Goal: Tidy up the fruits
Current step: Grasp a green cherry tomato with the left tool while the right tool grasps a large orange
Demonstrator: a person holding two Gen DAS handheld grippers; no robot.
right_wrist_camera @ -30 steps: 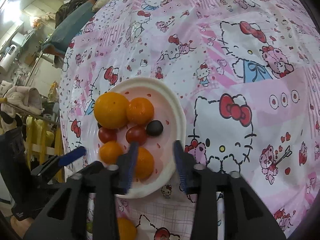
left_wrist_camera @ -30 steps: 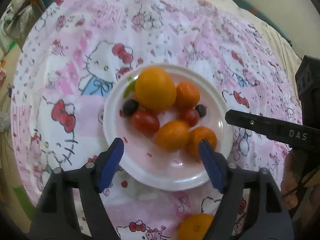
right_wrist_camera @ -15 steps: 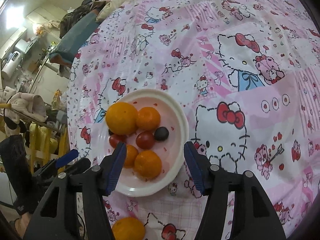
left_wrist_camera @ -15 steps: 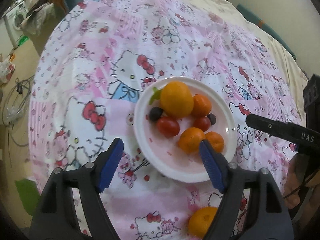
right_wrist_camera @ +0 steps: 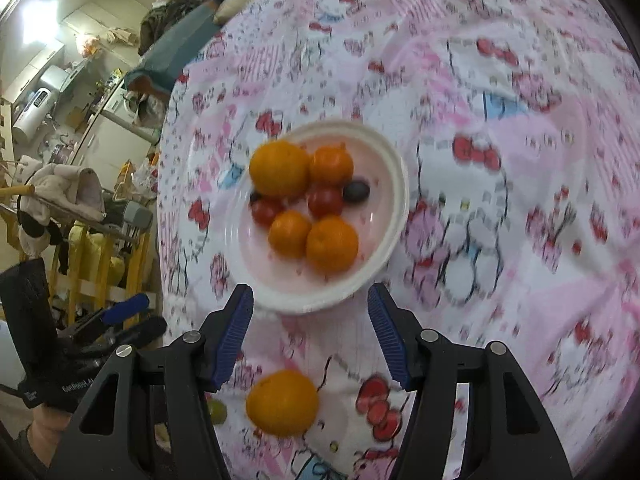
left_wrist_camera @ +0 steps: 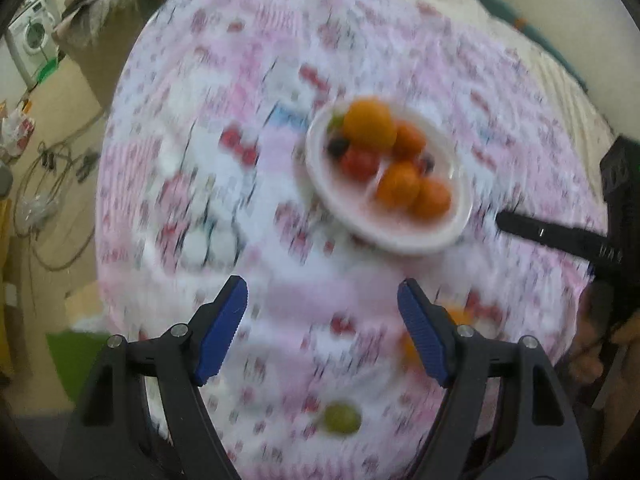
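**Two open claws above a part-filled fruit plate**

Hovering over a round desk (right_wrist_camera: 520,160) spread with a pink cartoon-cat cloth, both claws are released and carry nothing. The white plate (right_wrist_camera: 394,184) already holds one large orange (right_wrist_camera: 279,168), three smaller oranges, two cherry tomatoes (right_wrist_camera: 325,201) and dark grape-like fruits. Two pieces lie off the plate on the cloth: a loose orange (right_wrist_camera: 282,402), which sits near the desk's edge just below the gap of the right claw (right_wrist_camera: 310,336), and a green grape (left_wrist_camera: 341,418), which lies below and between the blue pads of the left claw (left_wrist_camera: 322,332). The left view is heavily blurred, so finer detail there cannot be read. Judged step: gathering the remaining loose fruit. The next move probably calls for lowering the right claw so its pads straddle the loose orange, closing gently on the round skin, then carrying it to a free part of the plate.
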